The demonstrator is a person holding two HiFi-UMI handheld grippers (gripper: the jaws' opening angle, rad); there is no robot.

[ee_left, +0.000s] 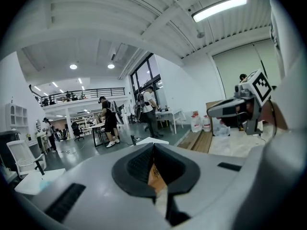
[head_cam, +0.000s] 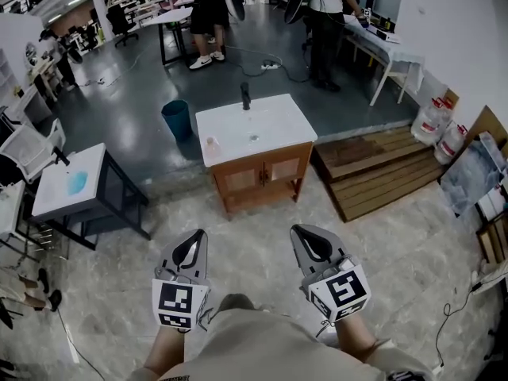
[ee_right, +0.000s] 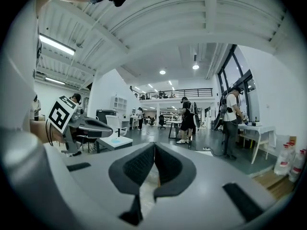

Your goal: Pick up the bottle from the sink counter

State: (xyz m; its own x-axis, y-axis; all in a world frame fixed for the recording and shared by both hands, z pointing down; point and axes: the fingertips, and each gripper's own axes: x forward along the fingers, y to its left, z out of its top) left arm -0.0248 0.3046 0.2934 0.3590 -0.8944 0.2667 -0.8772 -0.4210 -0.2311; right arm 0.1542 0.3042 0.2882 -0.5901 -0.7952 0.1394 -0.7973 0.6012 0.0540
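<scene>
A small pale pink bottle (head_cam: 211, 145) stands near the front left corner of the white sink counter (head_cam: 270, 125), which tops a wooden cabinet with a dark faucet (head_cam: 245, 95) at the back. Both grippers hang low in front of my body, well short of the cabinet. My left gripper (head_cam: 198, 235) is shut with nothing in it, its pads meeting in the left gripper view (ee_left: 153, 146). My right gripper (head_cam: 297, 231) is likewise shut and empty (ee_right: 154, 146). I cannot make out the bottle in either gripper view.
A blue bin (head_cam: 176, 119) stands left of the cabinet. A small white-topped table (head_cam: 71, 185) is further left. Wooden pallets (head_cam: 381, 169) and water jugs (head_cam: 436, 121) lie to the right. People (head_cam: 206, 14) stand at tables in the back.
</scene>
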